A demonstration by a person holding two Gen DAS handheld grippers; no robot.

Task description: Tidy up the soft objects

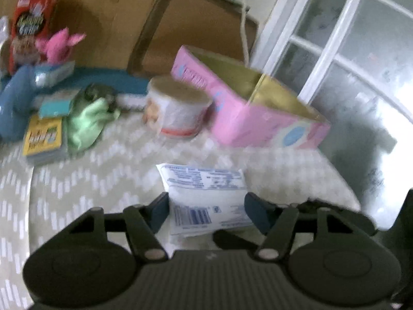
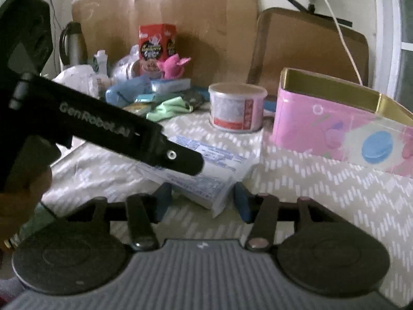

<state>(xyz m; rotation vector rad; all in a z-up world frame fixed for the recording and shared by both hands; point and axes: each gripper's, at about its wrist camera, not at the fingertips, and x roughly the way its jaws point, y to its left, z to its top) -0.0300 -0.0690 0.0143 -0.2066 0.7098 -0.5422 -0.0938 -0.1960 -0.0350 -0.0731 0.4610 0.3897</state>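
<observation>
The white packet (image 1: 206, 201) lies on the patterned cloth (image 1: 116, 160), between the fingers of both grippers. The left gripper (image 1: 206, 213) brackets its near end, pads seemingly touching; whether they squeeze is unclear. In the right view, the right gripper (image 2: 202, 200) stands parted about a corner of the packet (image 2: 206, 180), not pressing. Only that view shows the left gripper's body crossing above. Beyond stand a tub (image 2: 236, 107) and pink box (image 2: 335, 126).
</observation>
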